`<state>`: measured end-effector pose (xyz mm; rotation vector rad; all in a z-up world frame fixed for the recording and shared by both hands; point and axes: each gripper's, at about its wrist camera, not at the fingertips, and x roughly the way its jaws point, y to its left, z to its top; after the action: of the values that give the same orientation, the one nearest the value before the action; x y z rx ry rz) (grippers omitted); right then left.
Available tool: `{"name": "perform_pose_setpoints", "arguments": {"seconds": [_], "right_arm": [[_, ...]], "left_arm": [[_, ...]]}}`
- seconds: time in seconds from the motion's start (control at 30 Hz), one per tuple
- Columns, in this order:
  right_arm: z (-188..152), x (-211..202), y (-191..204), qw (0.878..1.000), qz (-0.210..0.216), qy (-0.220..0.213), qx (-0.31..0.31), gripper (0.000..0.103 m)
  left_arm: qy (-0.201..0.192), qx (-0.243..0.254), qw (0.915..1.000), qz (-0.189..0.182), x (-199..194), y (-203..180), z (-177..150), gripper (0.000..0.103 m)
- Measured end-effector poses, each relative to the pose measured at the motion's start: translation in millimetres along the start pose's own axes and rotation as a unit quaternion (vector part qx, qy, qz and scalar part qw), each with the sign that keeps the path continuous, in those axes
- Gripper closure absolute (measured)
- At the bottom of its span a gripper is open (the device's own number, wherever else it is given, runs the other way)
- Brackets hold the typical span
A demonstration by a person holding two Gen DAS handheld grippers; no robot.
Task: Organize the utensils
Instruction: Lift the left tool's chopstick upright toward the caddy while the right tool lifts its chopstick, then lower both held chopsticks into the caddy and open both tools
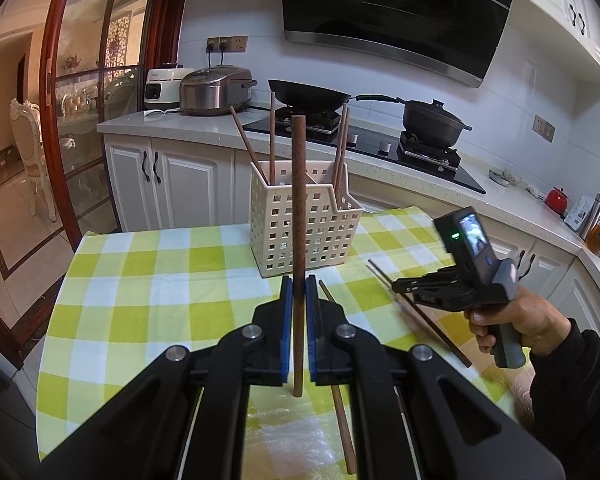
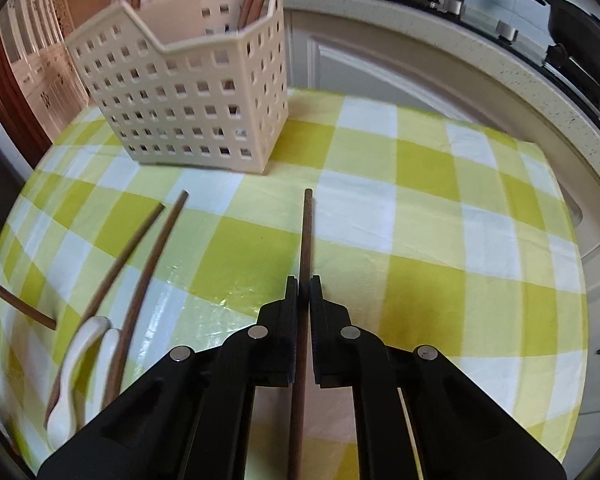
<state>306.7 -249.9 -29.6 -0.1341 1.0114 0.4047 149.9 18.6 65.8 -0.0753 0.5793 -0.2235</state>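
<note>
In the left wrist view my left gripper (image 1: 299,284) is shut on a brown chopstick (image 1: 299,200), which it holds upright in front of the cream perforated basket (image 1: 324,232). Several chopsticks stand in that basket. To the right, a hand holds my right gripper (image 1: 397,289) low over the table. In the right wrist view my right gripper (image 2: 304,282) is shut on a thin brown chopstick (image 2: 307,236) whose far end points towards the basket (image 2: 188,96). Two loose chopsticks (image 2: 140,252) and white spoons (image 2: 76,368) lie at the left.
A green-and-white checked cloth (image 1: 140,280) covers the small table. One more chopstick (image 1: 342,420) lies under my left gripper. Behind the table runs a kitchen counter (image 1: 420,184) with a hob, a wok, a pot and rice cookers. White cabinets stand close at the right.
</note>
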Motion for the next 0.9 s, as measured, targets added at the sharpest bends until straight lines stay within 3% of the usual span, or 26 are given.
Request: {"name": "perform_pose_setpoints", "arguments": {"seconds": [0.43,0.9], "right_arm": [[-11.3,-117.5,25.2,0.991,0.020,-0.133,-0.007,0.096],[-17.3,-150.5,26.2,0.984,0.030,-0.174,0.006,0.097]], "left_arm": [[-0.004,0.007,1.0000,-0.002,-3.0,-4.6,1.7,0.097],[-0.009,0.010,0.9998,-0.013,-3.5,-8.0,12.9,0.097]]}}
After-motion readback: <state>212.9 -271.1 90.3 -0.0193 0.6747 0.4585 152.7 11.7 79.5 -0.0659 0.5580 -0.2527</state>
